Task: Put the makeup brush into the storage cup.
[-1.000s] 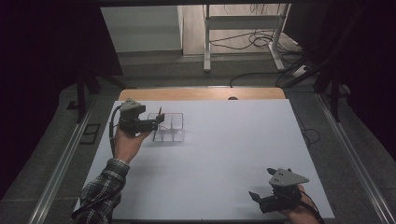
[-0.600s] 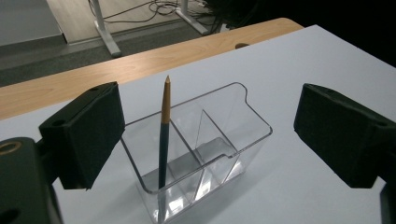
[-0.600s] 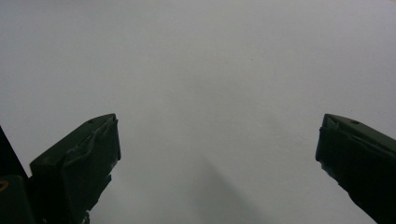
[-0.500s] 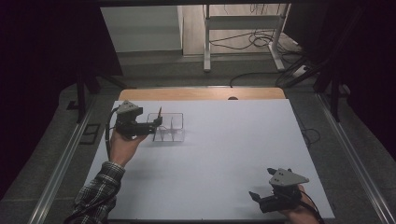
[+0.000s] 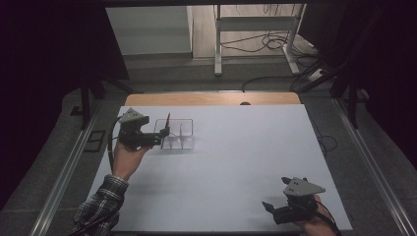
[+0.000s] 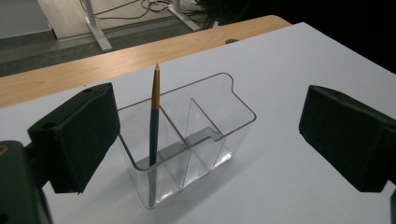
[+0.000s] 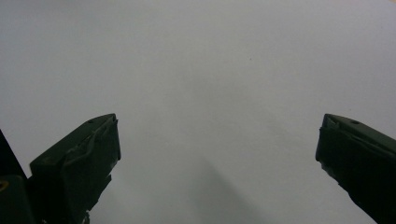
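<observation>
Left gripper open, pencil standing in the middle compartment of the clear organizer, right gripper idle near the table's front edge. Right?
One thing is off: the dark blue pencil with the tan tip stands in an end compartment of the clear plastic three-compartment organizer, the one nearest the left gripper's left finger, not the middle one. The left gripper view shows it. The left gripper is open, its jaws just opening, and the right gripper sits idle near the table's front edge.

The organizer [image 6: 187, 140] was clear glossy plastic; inside it the pencil [image 6: 153, 135] looked matt (painted wood); under it the table [image 6: 289, 196] was smooth matt white.
</observation>
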